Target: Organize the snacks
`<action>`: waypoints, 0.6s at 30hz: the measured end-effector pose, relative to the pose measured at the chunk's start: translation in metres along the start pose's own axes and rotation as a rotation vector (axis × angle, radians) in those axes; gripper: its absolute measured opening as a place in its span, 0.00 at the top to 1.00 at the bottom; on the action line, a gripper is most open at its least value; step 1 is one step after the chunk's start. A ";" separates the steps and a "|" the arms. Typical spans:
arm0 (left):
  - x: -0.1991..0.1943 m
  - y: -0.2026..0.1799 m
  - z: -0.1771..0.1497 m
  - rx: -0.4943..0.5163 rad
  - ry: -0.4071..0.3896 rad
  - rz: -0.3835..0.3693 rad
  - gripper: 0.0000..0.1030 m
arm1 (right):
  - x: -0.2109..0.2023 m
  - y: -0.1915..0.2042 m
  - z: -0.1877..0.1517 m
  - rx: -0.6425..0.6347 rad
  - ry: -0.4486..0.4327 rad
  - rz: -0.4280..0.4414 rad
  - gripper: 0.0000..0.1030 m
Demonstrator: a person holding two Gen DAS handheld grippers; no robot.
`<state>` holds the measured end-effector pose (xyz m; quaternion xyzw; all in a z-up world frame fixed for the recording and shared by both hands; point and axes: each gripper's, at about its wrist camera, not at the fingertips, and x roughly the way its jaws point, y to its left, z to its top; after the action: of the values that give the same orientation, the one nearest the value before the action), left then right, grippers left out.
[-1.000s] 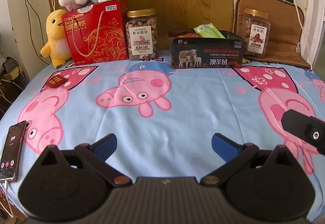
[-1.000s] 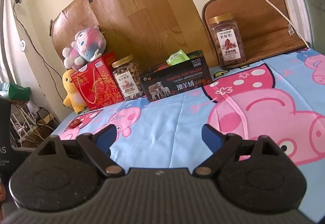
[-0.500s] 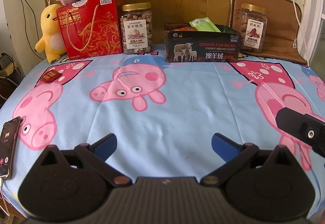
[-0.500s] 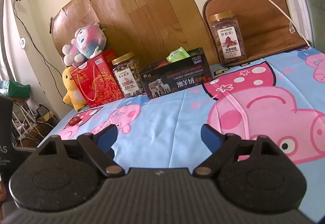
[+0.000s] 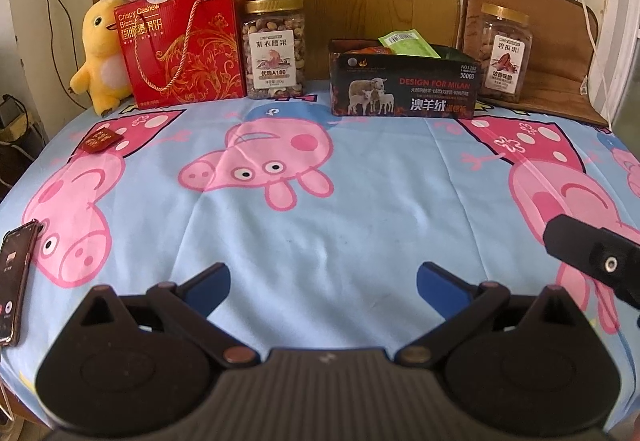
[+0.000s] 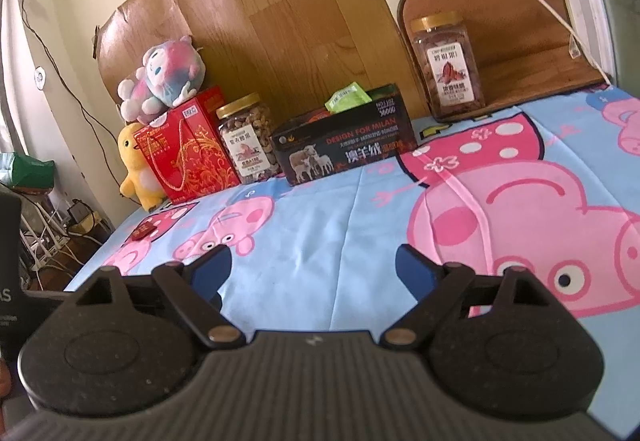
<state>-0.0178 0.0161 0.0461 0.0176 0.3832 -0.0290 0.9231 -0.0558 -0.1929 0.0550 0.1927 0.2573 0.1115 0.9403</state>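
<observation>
Both tools, left tool (image 5: 322, 277) and right tool (image 6: 314, 261), have backed off with jaws apart and empty; small red packet (image 5: 100, 140) at left remains unsorted.

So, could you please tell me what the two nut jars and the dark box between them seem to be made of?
Left jar and right jar: probably clear plastic, since the nuts show through; glossy gold lids, plastic or metal. The dark box: likely printed cardboard with a slight sheen, open-topped with flat, thin walls.
</observation>
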 end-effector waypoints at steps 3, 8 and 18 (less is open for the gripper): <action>0.002 0.003 -0.002 0.000 -0.001 -0.006 0.00 | -0.001 0.005 -0.001 -0.019 -0.004 -0.004 0.12; 0.004 0.007 -0.005 -0.006 0.001 -0.019 0.00 | 0.004 0.010 -0.002 -0.033 0.005 -0.013 0.12; 0.006 0.012 -0.007 -0.016 0.002 -0.022 0.00 | 0.010 0.015 -0.004 -0.046 0.027 -0.020 0.12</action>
<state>-0.0177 0.0279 0.0373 0.0058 0.3845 -0.0360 0.9224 -0.0512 -0.1747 0.0533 0.1670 0.2691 0.1103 0.9421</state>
